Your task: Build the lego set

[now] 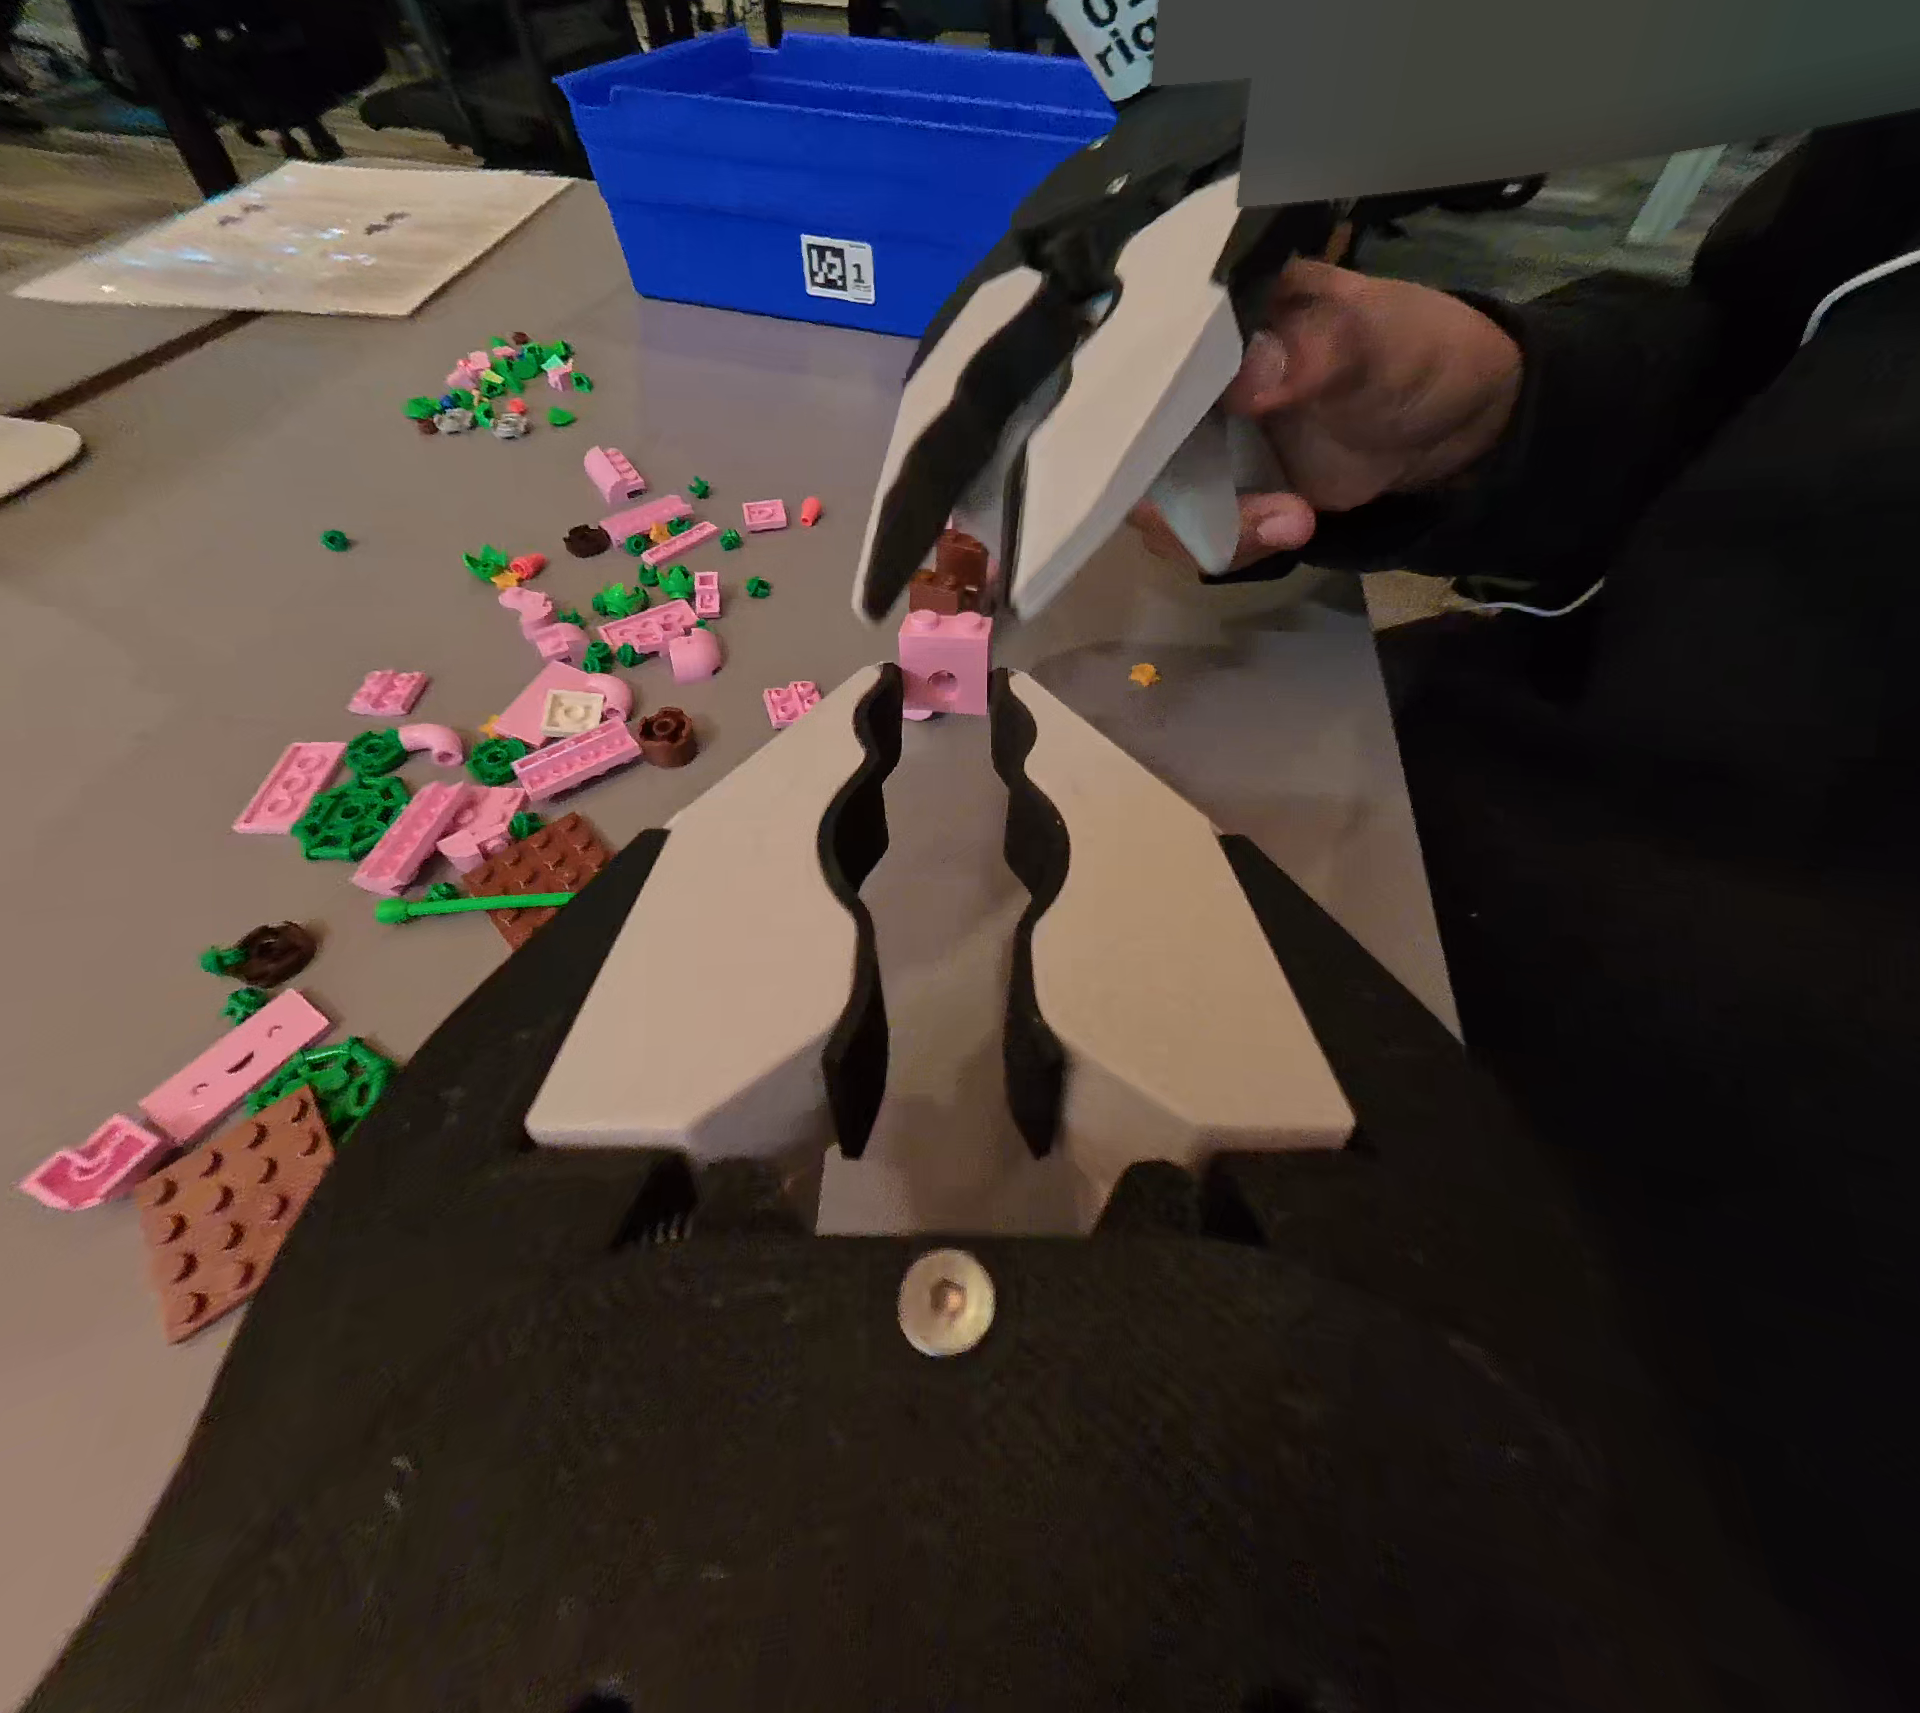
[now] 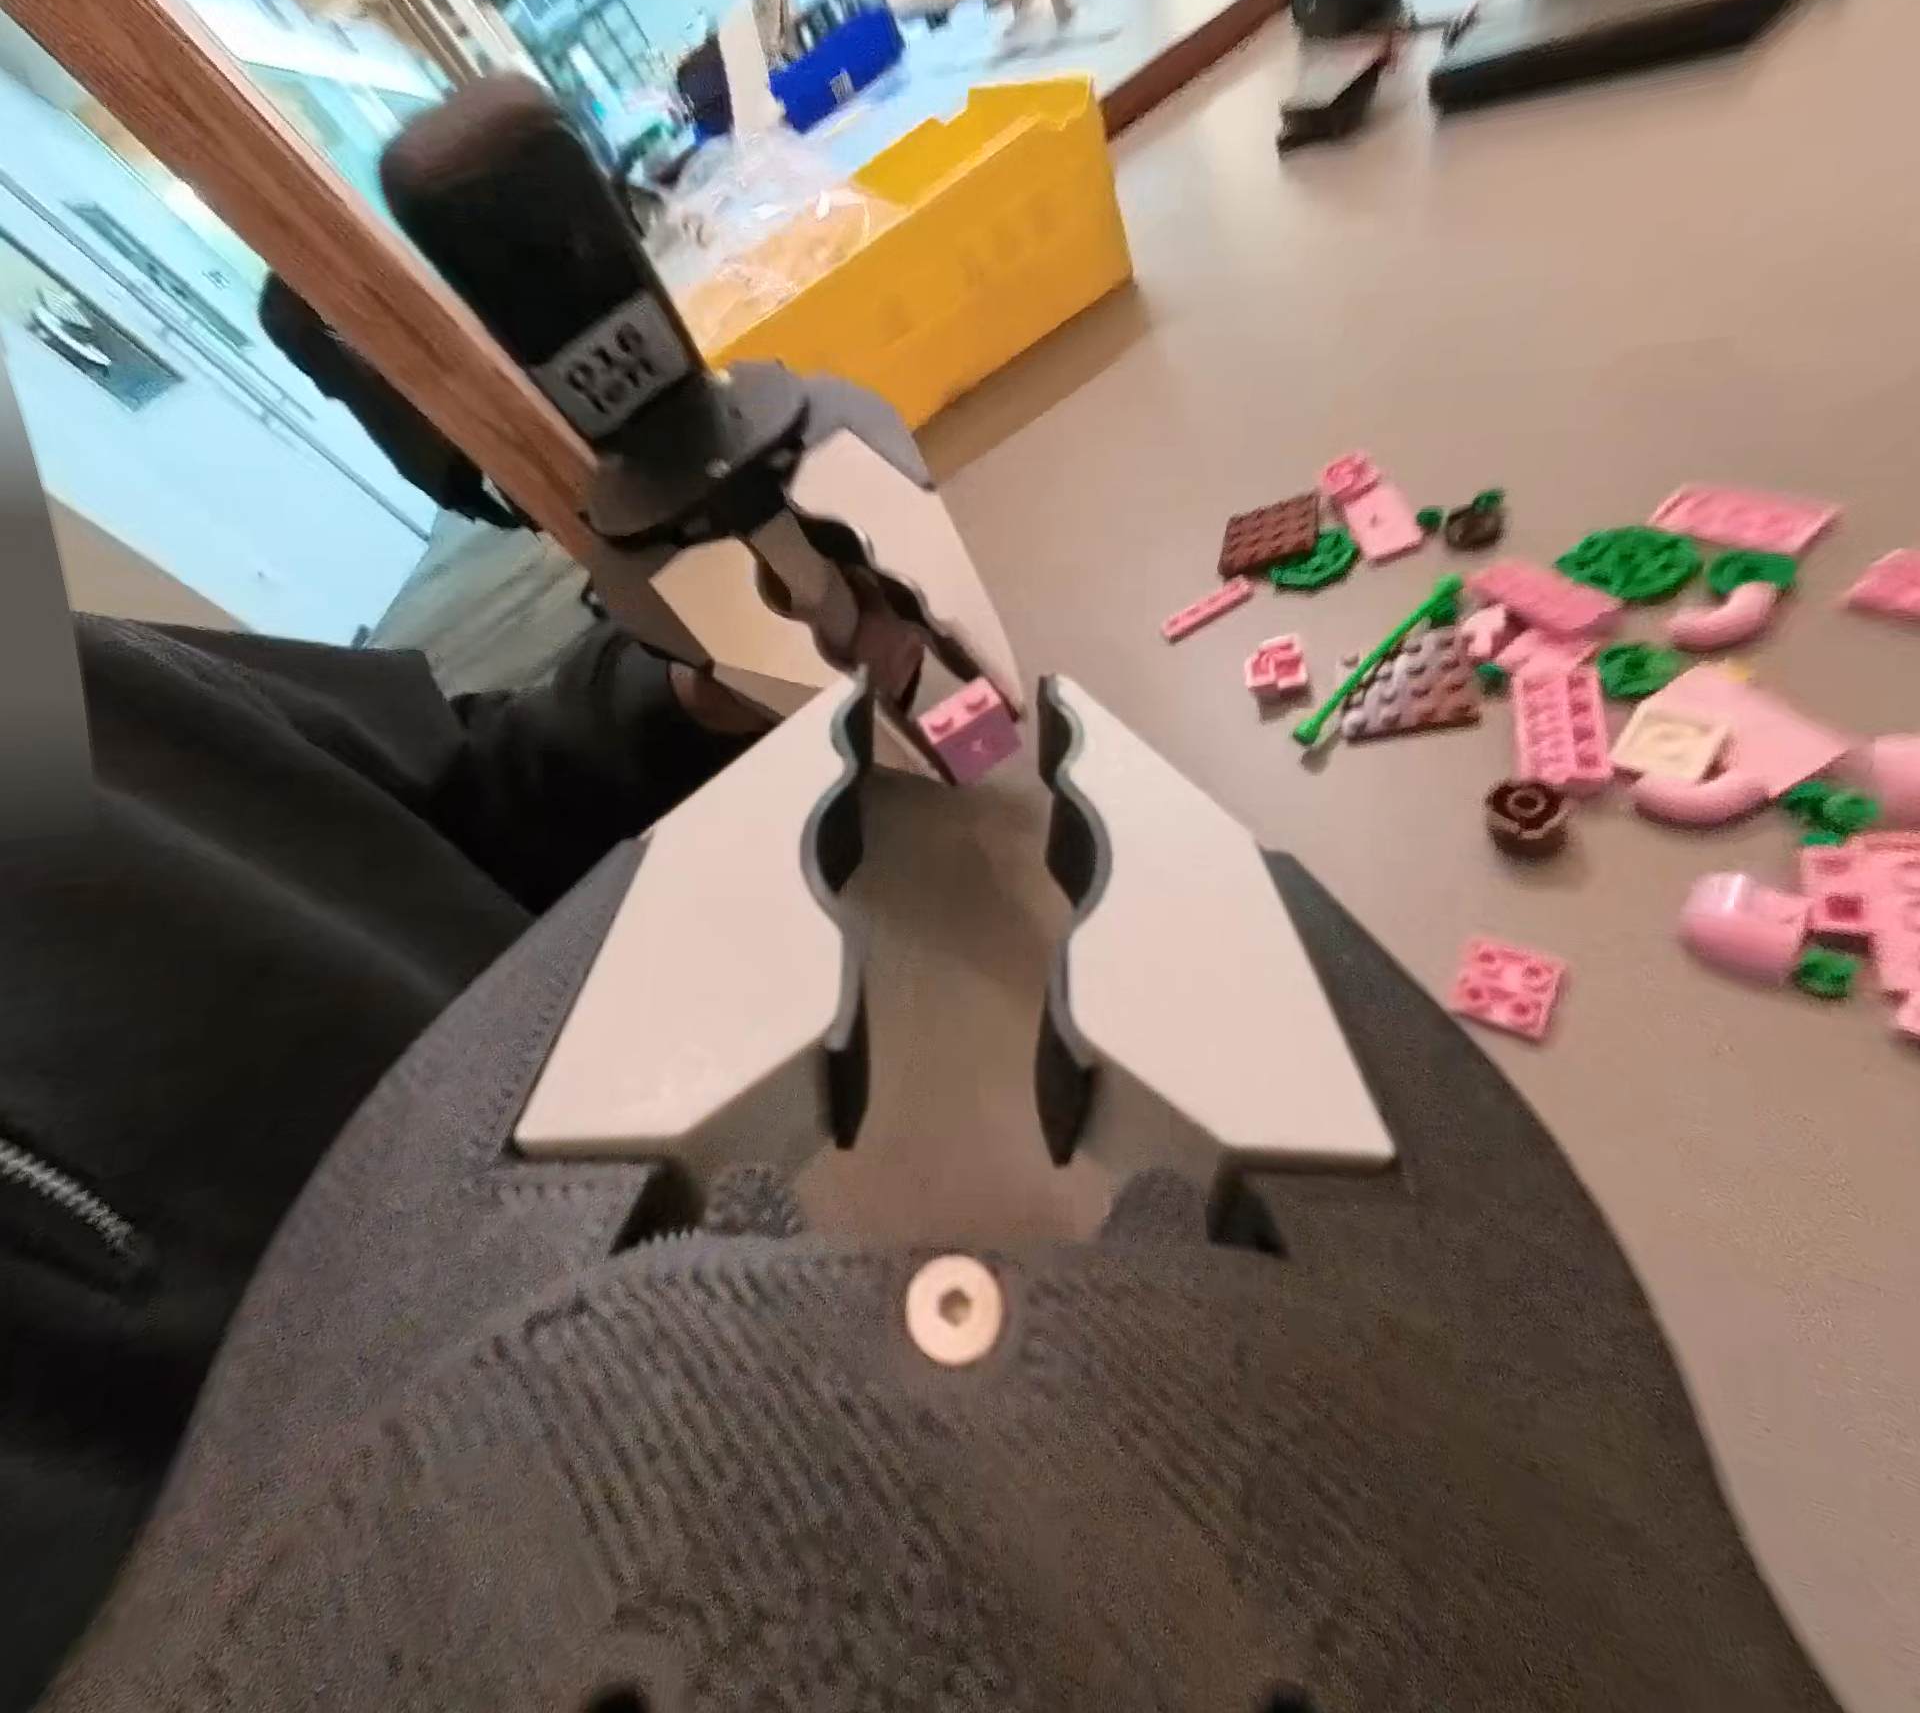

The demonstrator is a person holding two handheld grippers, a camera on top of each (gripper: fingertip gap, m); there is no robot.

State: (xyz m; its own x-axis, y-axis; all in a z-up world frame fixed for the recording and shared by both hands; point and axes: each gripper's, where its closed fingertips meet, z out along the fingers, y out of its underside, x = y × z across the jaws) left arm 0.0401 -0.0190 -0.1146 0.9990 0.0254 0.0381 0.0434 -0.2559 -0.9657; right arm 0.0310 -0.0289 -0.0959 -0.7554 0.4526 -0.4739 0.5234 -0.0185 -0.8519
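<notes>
Gripping a pink brick [image 1: 943, 664] at its fingertips, the left tool [image 1: 943, 676] has its two jaws nearly closed, each pressed against one side of the brick at the centre of the left wrist view. Directly above it in that view the right tool [image 1: 940, 598] comes down from the upper right, held by a hand [image 1: 1361, 406]; between its fingers sits a small stack of brown pieces [image 1: 951, 574], just over the studs of the pink brick, though motion blur makes it unclear whether the two touch. In the right wrist view the right tool's [image 2: 951, 697] jaws look partly apart, and the brown pieces cannot be seen there, so whether it really clamps them cannot be told; the pink brick [image 2: 971, 733] shows just beyond its tips, held by the left tool [image 2: 961, 723] reaching in from the upper left. One blue bin [image 1: 831, 177] stands at the top centre of the left wrist view, and one yellow bin [image 2: 966, 261] at the upper centre of the right wrist view. On the grey counter [image 1: 208, 468], to the left of frame, lies a spread of loose pink, green and brown pieces [image 1: 540, 728], too many and too overlapped to count; two brown studded plates [image 1: 234, 1211] are clear among them. Grey patches cover the upper corners.
</notes>
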